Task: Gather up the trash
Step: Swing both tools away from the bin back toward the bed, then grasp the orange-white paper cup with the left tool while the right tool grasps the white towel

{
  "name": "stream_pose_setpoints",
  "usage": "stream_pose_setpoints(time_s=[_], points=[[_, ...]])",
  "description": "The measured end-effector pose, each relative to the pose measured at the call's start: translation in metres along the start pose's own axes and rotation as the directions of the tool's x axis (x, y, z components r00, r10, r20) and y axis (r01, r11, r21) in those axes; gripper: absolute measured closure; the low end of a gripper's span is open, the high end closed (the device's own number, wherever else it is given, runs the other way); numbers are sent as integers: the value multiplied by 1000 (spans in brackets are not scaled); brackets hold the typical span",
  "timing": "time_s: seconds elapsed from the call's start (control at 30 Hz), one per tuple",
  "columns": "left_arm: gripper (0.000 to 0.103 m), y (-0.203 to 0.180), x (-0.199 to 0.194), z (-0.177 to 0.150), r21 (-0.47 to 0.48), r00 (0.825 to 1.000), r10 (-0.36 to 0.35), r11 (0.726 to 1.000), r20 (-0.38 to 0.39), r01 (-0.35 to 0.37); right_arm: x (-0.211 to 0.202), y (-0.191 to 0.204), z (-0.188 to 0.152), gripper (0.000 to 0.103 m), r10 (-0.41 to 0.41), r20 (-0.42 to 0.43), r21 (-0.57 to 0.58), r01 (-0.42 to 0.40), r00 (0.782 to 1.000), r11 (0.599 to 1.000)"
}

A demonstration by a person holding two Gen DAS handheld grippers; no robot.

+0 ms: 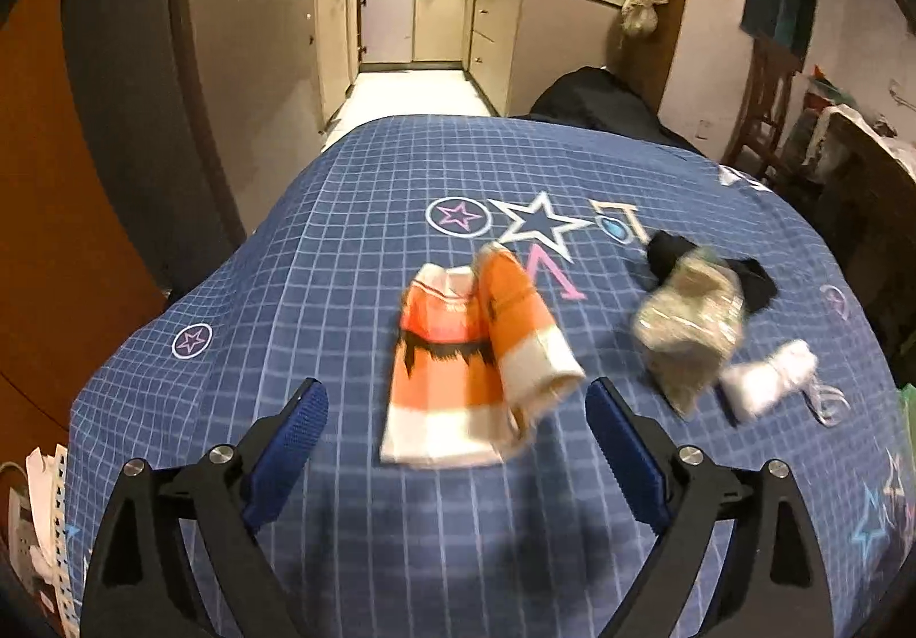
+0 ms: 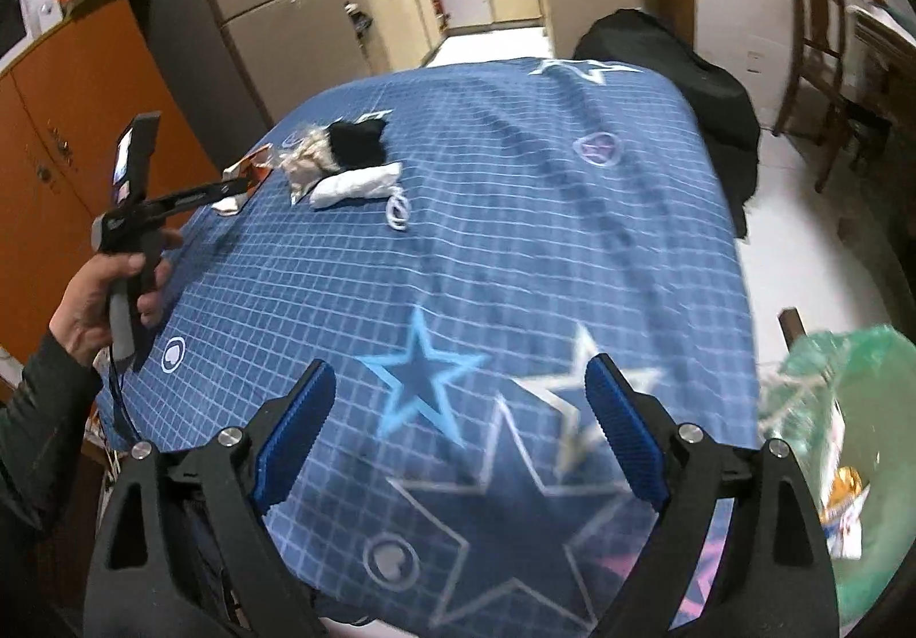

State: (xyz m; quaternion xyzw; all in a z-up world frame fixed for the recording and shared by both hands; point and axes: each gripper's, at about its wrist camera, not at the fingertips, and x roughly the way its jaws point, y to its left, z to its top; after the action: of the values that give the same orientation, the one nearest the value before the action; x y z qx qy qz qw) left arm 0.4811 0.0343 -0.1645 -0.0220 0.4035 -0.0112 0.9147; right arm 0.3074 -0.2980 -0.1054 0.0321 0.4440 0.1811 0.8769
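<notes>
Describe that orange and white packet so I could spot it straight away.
Start at the blue checked tablecloth with stars. Near its middle lies a small pile of litter, and the orange and white packet is the flat piece at its left end. Its neighbours are a crumpled beige wrapper and a white wad; only the packet is orange.

One orange-and-white wrapper (image 1: 469, 363), one crumpled clear wrapper (image 1: 687, 334), one white wad (image 1: 767, 380), one black scrap (image 1: 750, 283), one green bag (image 2: 830, 443)

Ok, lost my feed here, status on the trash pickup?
Left tool open, empty. Right tool open, empty. Orange wrapper on tablecloth, just ahead of left tool. Nothing blocking.
</notes>
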Motion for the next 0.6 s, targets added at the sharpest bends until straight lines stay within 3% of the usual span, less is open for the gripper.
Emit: stream_pose_setpoints(time_s=[0.07, 0.1, 0.2, 0.4, 0.6], points=[[16, 10, 11, 1, -43, 1000, -6, 999, -27, 5, 10, 9, 8, 17, 9, -14, -42, -9, 1000, 999], [30, 16, 16, 1, -75, 999, -21, 997, -41, 18, 17, 16, 15, 17, 15, -26, -83, -18, 1000, 996], [50, 27, 19, 2, -105, 999, -17, 994, -32, 14, 37, 31, 36, 18, 32, -52, -180, -40, 998, 983], [56, 34, 13, -3, -112, 998, -53, 992, -15, 51, 86, 64, 81, 35, 33, -116, -419, -79, 993, 905], [57, 32, 6, -12, -106, 997, -71, 992, -6, 70, 132, 85, 121, 41, -19, -167, -572, -81, 986, 816]])
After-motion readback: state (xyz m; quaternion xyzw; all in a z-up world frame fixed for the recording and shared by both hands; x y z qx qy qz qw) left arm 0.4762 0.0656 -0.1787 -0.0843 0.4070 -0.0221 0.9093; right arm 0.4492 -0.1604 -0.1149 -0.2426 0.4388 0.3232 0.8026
